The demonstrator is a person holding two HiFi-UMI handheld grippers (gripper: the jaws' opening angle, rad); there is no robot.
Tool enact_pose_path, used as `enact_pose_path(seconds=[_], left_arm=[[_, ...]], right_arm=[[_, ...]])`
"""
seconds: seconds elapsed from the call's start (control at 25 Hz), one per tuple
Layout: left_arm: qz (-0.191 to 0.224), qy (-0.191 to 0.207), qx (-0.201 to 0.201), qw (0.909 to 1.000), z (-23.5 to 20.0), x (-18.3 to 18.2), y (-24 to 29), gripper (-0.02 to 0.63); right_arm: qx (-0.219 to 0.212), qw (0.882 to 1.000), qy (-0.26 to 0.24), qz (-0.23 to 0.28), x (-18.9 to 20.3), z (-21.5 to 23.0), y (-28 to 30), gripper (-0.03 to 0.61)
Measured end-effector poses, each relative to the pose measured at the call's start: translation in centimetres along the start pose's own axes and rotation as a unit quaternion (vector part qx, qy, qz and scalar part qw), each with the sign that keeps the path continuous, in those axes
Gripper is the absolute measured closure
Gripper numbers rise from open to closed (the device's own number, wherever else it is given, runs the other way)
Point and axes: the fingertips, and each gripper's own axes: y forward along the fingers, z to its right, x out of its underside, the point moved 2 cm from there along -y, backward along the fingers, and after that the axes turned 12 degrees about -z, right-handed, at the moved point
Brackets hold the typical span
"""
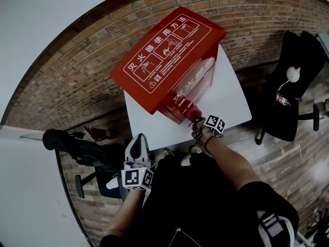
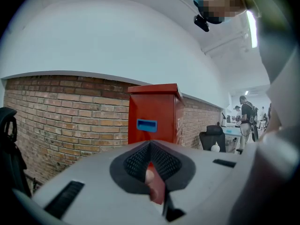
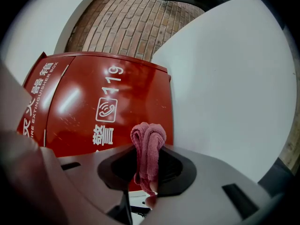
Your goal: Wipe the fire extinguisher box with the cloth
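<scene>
The red fire extinguisher box (image 1: 169, 55) stands on a white table (image 1: 234, 99) against a brick wall. My right gripper (image 1: 198, 125) is at the low part of the box's front, shut on a bunched pink cloth (image 3: 149, 142). In the right gripper view the cloth sticks out past the gripper (image 3: 149, 165), close to the glossy box front (image 3: 93, 107) marked 119; I cannot tell if it touches. My left gripper (image 1: 136, 149) hangs off the table's near left corner, shut with nothing held. From that left gripper (image 2: 152, 165) the box's side (image 2: 154, 114) shows farther off.
A black office chair (image 1: 293, 86) with a bottle on it stands right of the table. Another black chair (image 1: 77, 144) is at the left by the brick wall (image 1: 77, 71). People (image 2: 247, 116) stand far off in the room.
</scene>
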Motion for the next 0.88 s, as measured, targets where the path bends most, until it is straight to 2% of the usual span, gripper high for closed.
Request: enact_pose_path(seconds=[0.88], left_arm=[[0.001,-0.001,0.014,0.9999,1.4,0.1,1.2,0.584]], right_arm=[[-0.068,0.998,-0.003,-0.004,0.3,-5.8,-2.4,0.472]])
